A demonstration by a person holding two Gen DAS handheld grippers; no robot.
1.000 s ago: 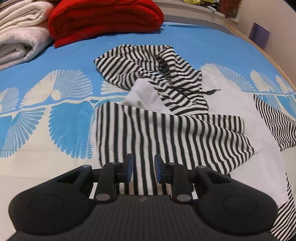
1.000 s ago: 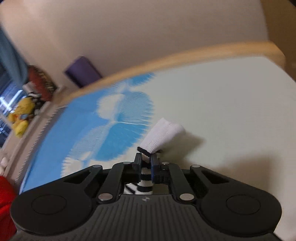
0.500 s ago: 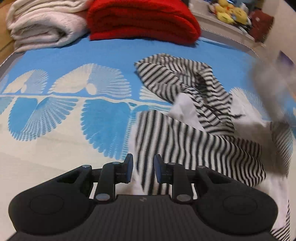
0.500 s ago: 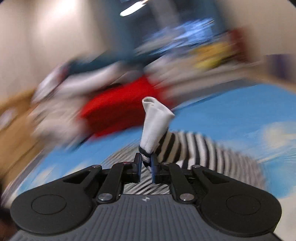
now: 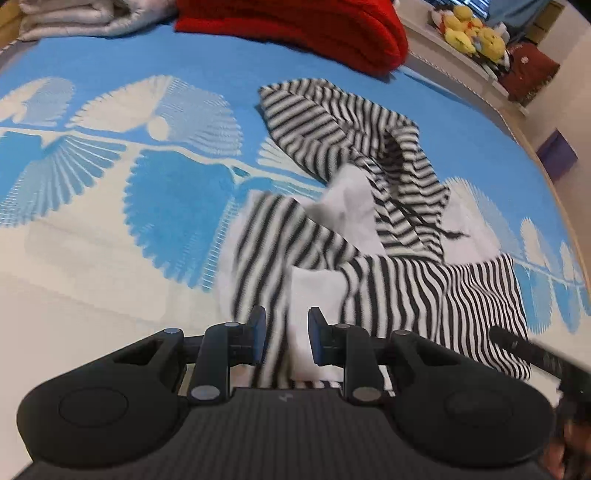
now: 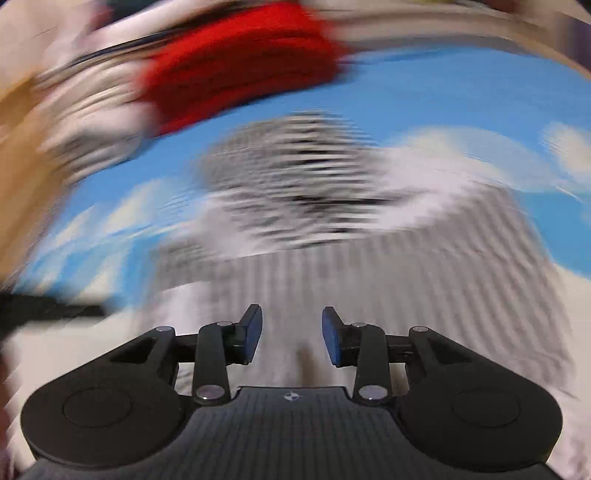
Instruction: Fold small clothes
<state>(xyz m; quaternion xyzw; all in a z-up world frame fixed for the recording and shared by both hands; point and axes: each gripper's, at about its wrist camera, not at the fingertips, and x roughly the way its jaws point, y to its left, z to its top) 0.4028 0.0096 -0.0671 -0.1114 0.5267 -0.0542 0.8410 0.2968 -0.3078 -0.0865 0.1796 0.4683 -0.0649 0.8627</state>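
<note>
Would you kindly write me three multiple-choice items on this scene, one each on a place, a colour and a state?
1. Where does the red blanket lie?
A. at the far end of the bed, beyond the striped garment
B. under the striped garment
C. on the floor

2. What colour are the garment's stripes?
A. red and white
B. black and white
C. blue and yellow

3. How does the right hand-held gripper stand?
A. shut on a sock
B. shut on nothing
C. open

Answers: 1 A, the left view shows it folded past the garment. 2 B, dark and white bands run across it. 3 C, a clear gap separates its pads with nothing between them.
</note>
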